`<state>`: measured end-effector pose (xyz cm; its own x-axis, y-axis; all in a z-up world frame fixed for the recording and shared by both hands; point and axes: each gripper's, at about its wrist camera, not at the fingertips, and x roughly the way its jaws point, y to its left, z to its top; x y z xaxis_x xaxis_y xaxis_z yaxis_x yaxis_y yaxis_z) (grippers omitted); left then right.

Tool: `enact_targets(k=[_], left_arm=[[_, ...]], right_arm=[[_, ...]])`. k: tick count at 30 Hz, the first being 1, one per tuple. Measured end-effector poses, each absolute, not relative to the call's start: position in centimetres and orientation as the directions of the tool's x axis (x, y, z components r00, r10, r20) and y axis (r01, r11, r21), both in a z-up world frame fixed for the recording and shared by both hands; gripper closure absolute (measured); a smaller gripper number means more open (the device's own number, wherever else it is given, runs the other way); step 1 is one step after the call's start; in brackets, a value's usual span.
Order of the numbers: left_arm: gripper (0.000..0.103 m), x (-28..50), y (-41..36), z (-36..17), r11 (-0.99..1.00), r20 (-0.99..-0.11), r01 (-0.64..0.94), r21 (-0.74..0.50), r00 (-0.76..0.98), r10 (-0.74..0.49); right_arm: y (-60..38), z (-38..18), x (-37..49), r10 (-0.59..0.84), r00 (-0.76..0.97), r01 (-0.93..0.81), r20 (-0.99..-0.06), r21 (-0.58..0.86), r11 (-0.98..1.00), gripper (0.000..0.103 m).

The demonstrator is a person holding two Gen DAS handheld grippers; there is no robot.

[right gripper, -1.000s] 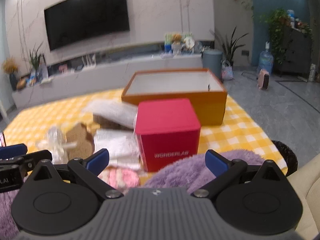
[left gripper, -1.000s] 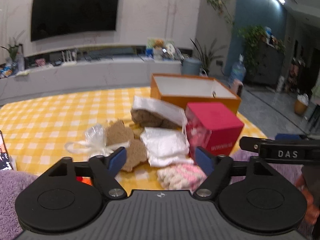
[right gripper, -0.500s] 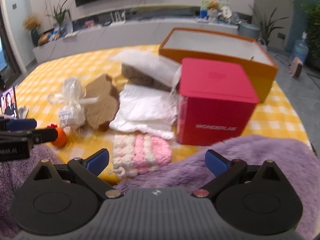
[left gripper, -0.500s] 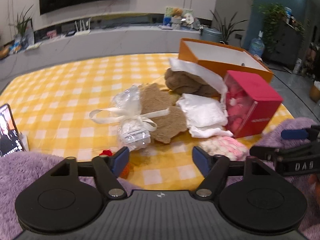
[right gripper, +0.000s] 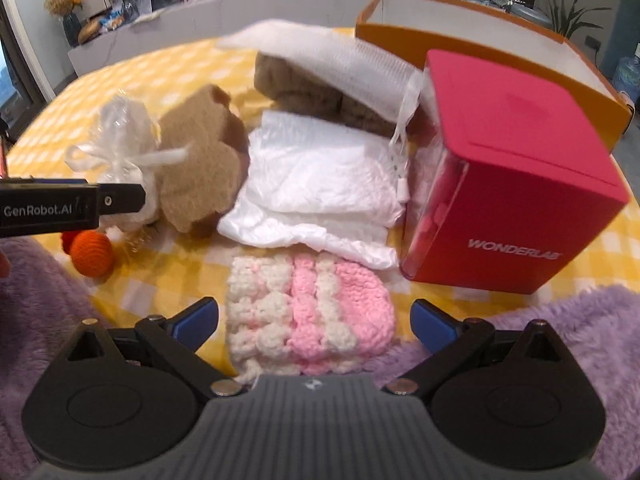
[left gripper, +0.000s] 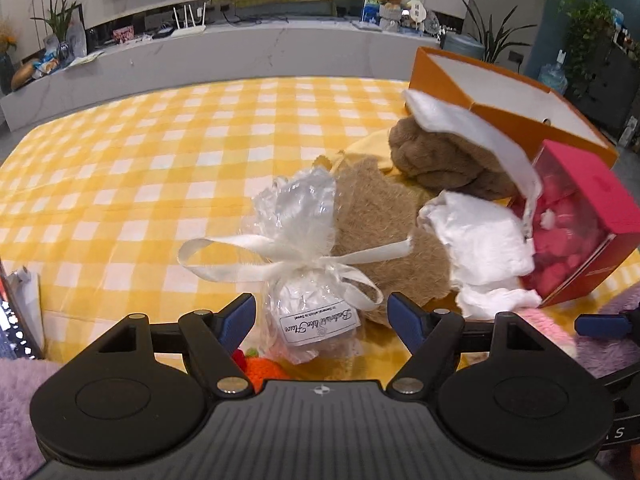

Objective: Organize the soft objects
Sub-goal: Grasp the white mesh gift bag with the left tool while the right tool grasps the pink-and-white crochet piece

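Note:
Soft items lie bunched on the yellow checked tablecloth (left gripper: 160,168). My left gripper (left gripper: 320,314) is open, and a clear bag tied with white ribbon (left gripper: 308,264) sits between its fingertips, untouched. Behind the bag lie a tan furry piece (left gripper: 384,224), a brown plush bundle (left gripper: 440,160) under a white mesh pouch (left gripper: 472,132), and a white cloth (left gripper: 480,240). My right gripper (right gripper: 315,320) is open around a pink and white crochet piece (right gripper: 312,312), pads apart from it. An orange crochet ball (right gripper: 90,254) rests at the left.
A red box (right gripper: 508,184) stands right of the pile, with an open orange box (right gripper: 480,16) behind it. A purple fluffy blanket (right gripper: 560,320) covers the near edge on both sides. A phone (left gripper: 12,320) leans at the far left.
Both grippers have dropped and tipped down toward the pile. The ribboned bag now sits between the left fingertips and the crochet piece between the right ones. The left jaws widened slightly.

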<state>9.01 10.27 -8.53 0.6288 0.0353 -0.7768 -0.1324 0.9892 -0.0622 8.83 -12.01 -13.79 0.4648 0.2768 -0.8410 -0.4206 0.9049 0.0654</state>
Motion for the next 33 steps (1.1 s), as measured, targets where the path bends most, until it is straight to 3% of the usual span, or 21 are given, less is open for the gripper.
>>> enact_targets(k=[7,9,14,16,21,24,33], left_arm=[[0.015,9.9,10.4,-9.4,0.987,-0.792,-0.147,-0.064,0.609,0.039],[0.015,10.1,10.4,-9.7,0.987,-0.799,-0.144,-0.069,0.601,0.032],[0.016,10.6,10.8,-9.9,0.982,-0.813,-0.156,-0.104,0.582,0.007],[0.020,10.4,11.0,-10.0,0.980,-0.814,-0.162,-0.113,0.581,0.002],[0.043,10.0,10.6,-9.8,0.986,-0.804,-0.146,-0.078,0.594,0.025],[0.049,9.3,10.5,-9.4,0.988,-0.787,-0.141,-0.069,0.617,0.033],[0.051,5.8,9.1,-7.5,0.993,-0.717,-0.109,-0.049,0.696,0.041]], right_arm=[[-10.6,-15.6,9.8,0.231,0.468,-0.433,-0.853,0.007,0.901,0.004],[-10.2,-16.0,9.7,0.223,0.469,-0.443,-0.854,-0.009,0.897,0.013],[-9.9,-16.5,9.5,0.245,0.466,-0.459,-0.850,0.005,0.888,0.022],[-10.0,-16.5,9.4,0.253,0.464,-0.464,-0.849,0.010,0.886,0.026],[-10.3,-15.8,8.6,0.269,0.482,-0.472,-0.834,0.011,0.881,0.049],[-11.5,-14.4,7.6,0.308,0.491,-0.474,-0.814,0.047,0.879,0.051],[-13.9,-11.3,5.9,0.376,0.528,-0.469,-0.762,0.108,0.877,0.051]])
